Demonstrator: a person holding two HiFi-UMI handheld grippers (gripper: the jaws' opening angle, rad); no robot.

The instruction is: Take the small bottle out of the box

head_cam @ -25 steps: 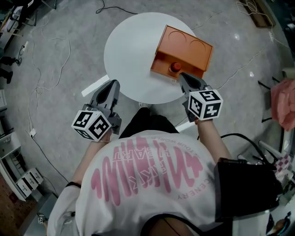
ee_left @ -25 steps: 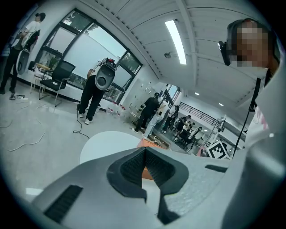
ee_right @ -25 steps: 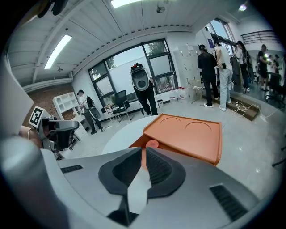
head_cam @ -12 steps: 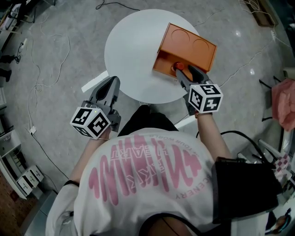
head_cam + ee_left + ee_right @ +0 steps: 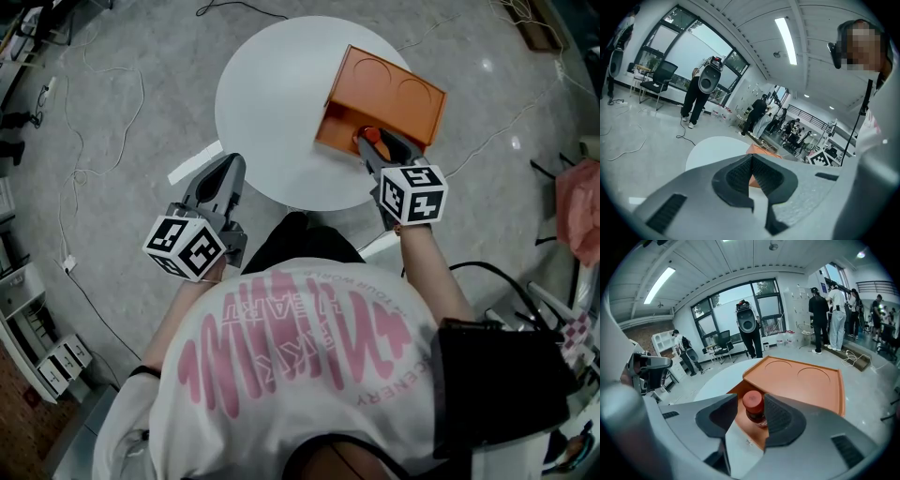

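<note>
The small dark bottle with a red cap (image 5: 756, 417) stands upright in the open front of the flat orange box (image 5: 801, 380), on the round white counter (image 5: 272, 103). The right gripper (image 5: 751, 398) straddles it with its jaws spread; they have just been closing, and a gap shows on at least one side of the bottle. To grip well, I would centre the bottle between the pads, close on the body below the cap rather than on the cap, then lift straight up so it clears the box wall before drawing back. The left gripper (image 5: 752, 157), jaws pressed together and empty, hangs just off the counter's near edge; it could steady the box if that slides.
</note>
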